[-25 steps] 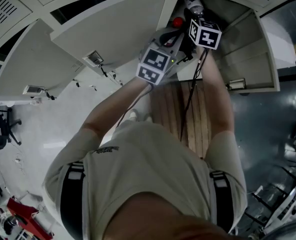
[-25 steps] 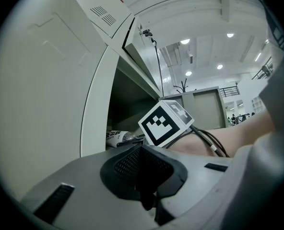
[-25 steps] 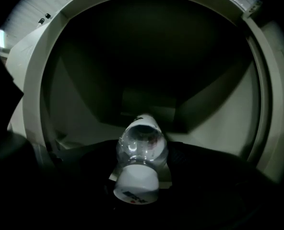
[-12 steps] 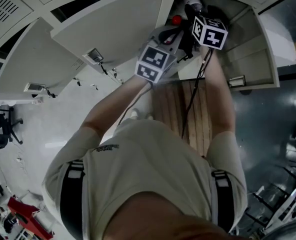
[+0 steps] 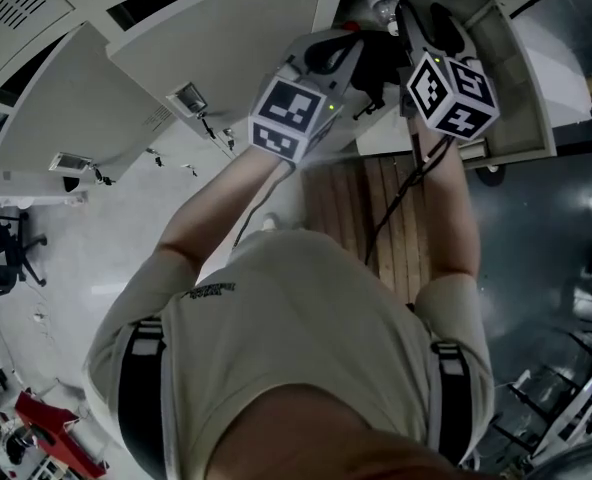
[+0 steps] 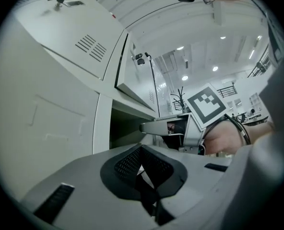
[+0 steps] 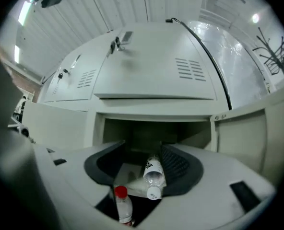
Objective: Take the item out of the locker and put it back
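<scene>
Is closing the jaws of the right gripper (image 7: 142, 170), with a wide gap between them for now. Has a clear bottle (image 7: 153, 174) in that gap, close to the right pad, with no pad pressing on it. Looks along the jaws at that bottle lying on its side on the floor of the open locker (image 7: 151, 119), near the middle, white cap pointing out to the front edge. Looks at a small bottle (image 7: 123, 208) too, with a red cap, standing up nearer the front edge and a little to the left of the lying one.

Holds the left gripper (image 6: 147, 188) with its jaws shut tight together and nothing in them. Points that gripper at the left side of the locker's opening, with the marker cube (image 6: 207, 104) of the right gripper close by.

Seen from above, reaches both arms up to the locker, the two grippers side by side at its mouth. Stands by some wooden boards (image 5: 341, 203) just below the locker's front edge.
</scene>
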`<action>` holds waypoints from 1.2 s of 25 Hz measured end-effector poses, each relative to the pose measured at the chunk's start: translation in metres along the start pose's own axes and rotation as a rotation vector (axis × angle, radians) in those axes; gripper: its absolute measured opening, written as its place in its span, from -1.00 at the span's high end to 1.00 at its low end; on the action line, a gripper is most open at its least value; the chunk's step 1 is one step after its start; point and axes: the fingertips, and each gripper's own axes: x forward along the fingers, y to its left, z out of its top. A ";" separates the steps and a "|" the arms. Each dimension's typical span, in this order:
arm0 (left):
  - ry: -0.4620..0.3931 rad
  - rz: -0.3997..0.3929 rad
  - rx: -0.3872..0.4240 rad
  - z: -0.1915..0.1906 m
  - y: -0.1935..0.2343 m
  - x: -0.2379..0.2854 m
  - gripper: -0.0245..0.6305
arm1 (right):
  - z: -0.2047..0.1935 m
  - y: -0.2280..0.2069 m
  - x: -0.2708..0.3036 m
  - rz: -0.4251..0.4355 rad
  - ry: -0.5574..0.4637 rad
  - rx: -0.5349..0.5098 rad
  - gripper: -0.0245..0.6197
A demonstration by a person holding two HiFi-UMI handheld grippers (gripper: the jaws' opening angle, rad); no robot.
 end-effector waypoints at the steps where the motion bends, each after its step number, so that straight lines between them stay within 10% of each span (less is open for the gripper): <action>1: -0.011 -0.003 0.002 0.006 -0.002 -0.003 0.89 | 0.005 0.004 -0.007 0.009 -0.011 -0.003 0.20; 19: -0.145 -0.008 0.025 0.071 -0.016 -0.071 0.89 | 0.045 0.039 -0.114 0.050 -0.154 0.020 0.90; 30: -0.080 -0.039 0.083 0.042 -0.036 -0.093 0.89 | 0.012 0.070 -0.147 0.113 -0.072 0.072 0.90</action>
